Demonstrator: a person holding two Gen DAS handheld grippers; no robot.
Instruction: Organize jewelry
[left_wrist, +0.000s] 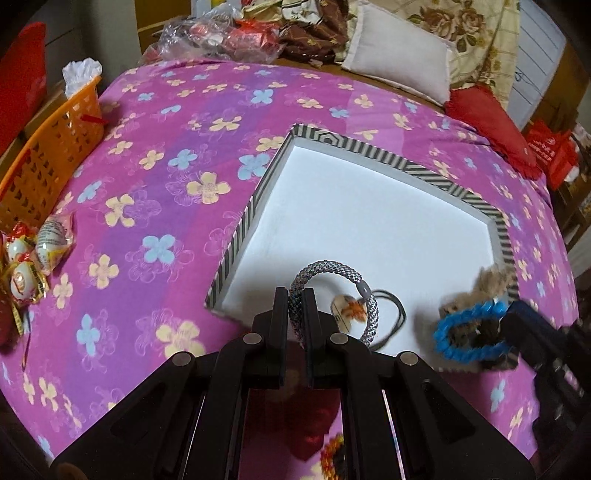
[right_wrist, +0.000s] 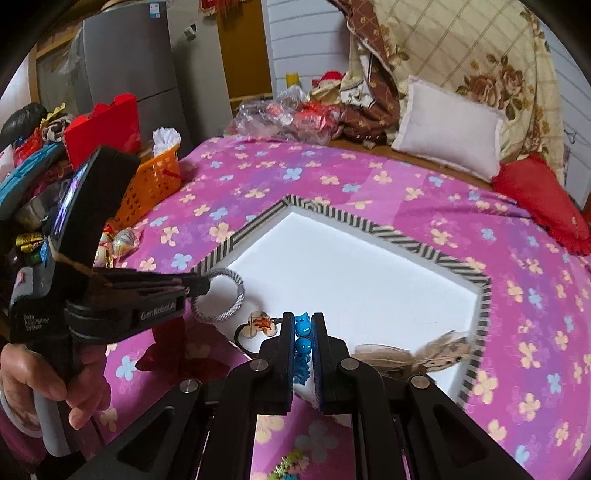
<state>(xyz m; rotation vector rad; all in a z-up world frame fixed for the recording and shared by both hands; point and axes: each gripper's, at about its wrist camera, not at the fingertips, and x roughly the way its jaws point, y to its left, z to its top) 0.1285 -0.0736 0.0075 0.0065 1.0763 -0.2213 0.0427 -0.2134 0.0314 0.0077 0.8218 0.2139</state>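
The left gripper (left_wrist: 295, 295) has its jaws drawn narrow and clamped on a grey woven rope bracelet (left_wrist: 334, 301), which stands up as a ring from between the fingers, over the near left corner of the white tray with a striped rim (left_wrist: 236, 236). From the right wrist view the same gripper (right_wrist: 197, 286) reaches in from the left, gripping the bracelet (right_wrist: 221, 295) at its edge, with the person's left hand (right_wrist: 55, 384) wrapped round the handle. The right gripper (right_wrist: 303, 332) is likewise nearly closed, pinching a blue beaded bracelet (right_wrist: 303, 338) whose beads stack between the two fingers; in the left view that bracelet (left_wrist: 467, 332) shows as a blue loop at the tray's near right corner. A flower-shaped pendant on a dark cord (left_wrist: 349, 310) lies on the tray floor just beyond the grey bracelet. A furry tan hair accessory (right_wrist: 417, 356) sits at the tray's near right side, close to the blue bracelet; whether they touch is unclear. The tray rests on a pink floral bedspread (left_wrist: 147, 206).
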